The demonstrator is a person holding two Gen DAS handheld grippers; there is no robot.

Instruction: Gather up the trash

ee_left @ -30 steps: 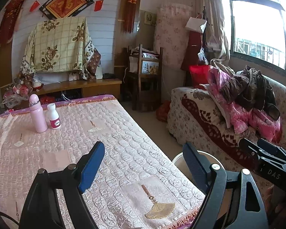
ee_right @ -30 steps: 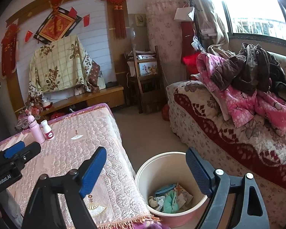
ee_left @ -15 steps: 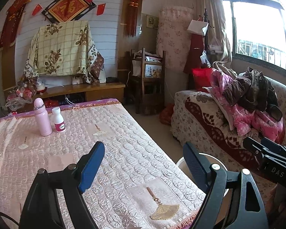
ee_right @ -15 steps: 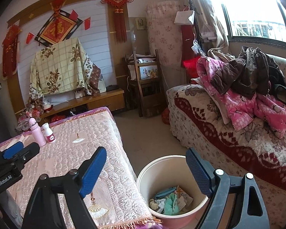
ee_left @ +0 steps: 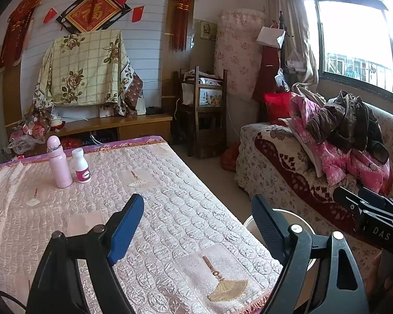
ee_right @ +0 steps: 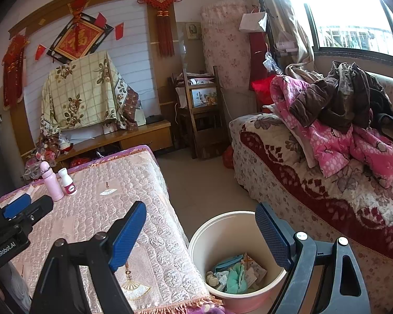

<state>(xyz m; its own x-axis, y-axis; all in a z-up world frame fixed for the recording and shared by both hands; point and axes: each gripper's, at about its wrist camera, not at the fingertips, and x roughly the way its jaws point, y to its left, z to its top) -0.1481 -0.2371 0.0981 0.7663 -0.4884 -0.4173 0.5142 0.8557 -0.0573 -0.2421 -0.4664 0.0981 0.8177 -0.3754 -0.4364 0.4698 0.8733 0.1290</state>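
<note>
Nothing shifted over the last second beyond a slight drift of framing in the left wrist view; same heap of trash (ee_right: 235,274), crumpled wrappers and a green scrap, at the bottom of the cream bin (ee_right: 222,216) on the floor just off the near right corner of the table (ee_left: 170,209); no new piece added, none taken out.

Right gripper (ee_right: 200,206) held above and behind the bin, fingers wide apart, nothing between them; left gripper (ee_left: 197,198) held over the near edge of the tabletop, fingers likewise spread and empty.

Taken as a pause rather than a step: no loose rubbish seen on the quilted cover, so collecting probably finished or close to it; only a pink bottle (ee_left: 59,164) and a white bottle (ee_left: 81,166) standing together near the far left corner, likely not trash.

From the right wrist view: inside of the bin and its contents, plus the left gripper's body low at the left edge; from the left wrist view: only a sliver of the bin's rim behind its own right finger, contents hidden, but a fuller sweep of the tabletop, and the right gripper's body in front of the sofa (ee_left: 275,157).
</note>
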